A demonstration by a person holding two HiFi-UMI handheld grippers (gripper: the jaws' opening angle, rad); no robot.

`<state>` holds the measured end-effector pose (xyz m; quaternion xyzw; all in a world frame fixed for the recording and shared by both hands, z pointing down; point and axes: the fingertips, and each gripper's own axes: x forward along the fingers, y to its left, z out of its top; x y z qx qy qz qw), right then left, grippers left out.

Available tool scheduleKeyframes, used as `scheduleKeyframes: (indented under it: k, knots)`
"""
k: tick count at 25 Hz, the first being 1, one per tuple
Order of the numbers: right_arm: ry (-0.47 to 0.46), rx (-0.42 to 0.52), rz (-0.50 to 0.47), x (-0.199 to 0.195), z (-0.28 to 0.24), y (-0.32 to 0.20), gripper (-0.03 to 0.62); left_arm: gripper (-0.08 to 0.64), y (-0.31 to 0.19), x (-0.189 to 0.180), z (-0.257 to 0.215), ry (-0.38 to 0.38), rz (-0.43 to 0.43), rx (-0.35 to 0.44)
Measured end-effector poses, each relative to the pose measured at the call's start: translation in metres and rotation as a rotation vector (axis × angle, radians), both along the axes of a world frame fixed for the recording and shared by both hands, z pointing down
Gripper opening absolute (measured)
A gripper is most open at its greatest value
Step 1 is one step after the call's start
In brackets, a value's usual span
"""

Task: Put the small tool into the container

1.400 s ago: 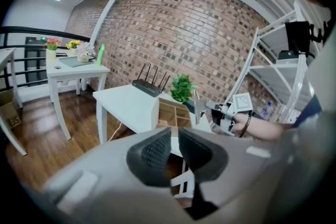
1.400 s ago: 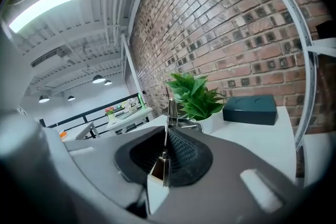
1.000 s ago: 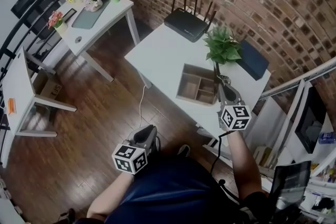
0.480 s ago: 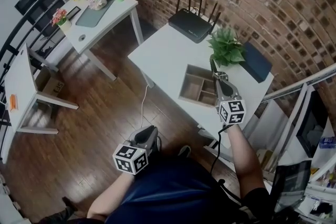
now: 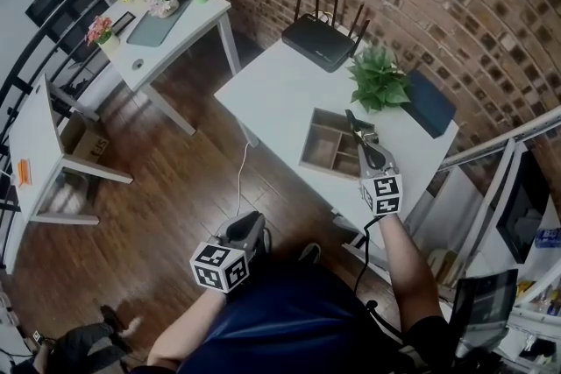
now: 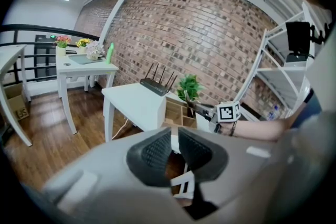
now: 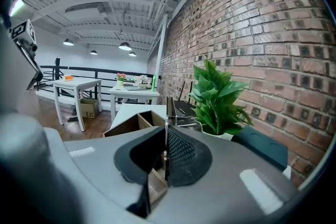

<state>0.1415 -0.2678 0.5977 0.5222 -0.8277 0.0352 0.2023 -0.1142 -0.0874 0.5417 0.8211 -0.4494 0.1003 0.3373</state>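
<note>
1. The right gripper is clenched on the tool, a thin flat blade seen edge-on that sticks out past the pads.
2. The tool is held over the far right part of the wooden container, with its tip toward the plant. I cannot tell whether it touches the container.
3. The container lies on the white table, just beside the plant. A router sits at the table's far edge.
4. The left gripper hangs low, well apart from the table. Its jaws are released, a narrow gap apart with nothing between them.
</note>
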Motion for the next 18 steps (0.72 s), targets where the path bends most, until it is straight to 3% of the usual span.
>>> scheduleKeyframes:
  k: [18]
  knots:
    - [0.081, -0.119, 0.043, 0.004, 0.038, 0.021, 0.014, 0.041, -0.004, 0.008, -0.002, 0.023, 0.049, 0.01]
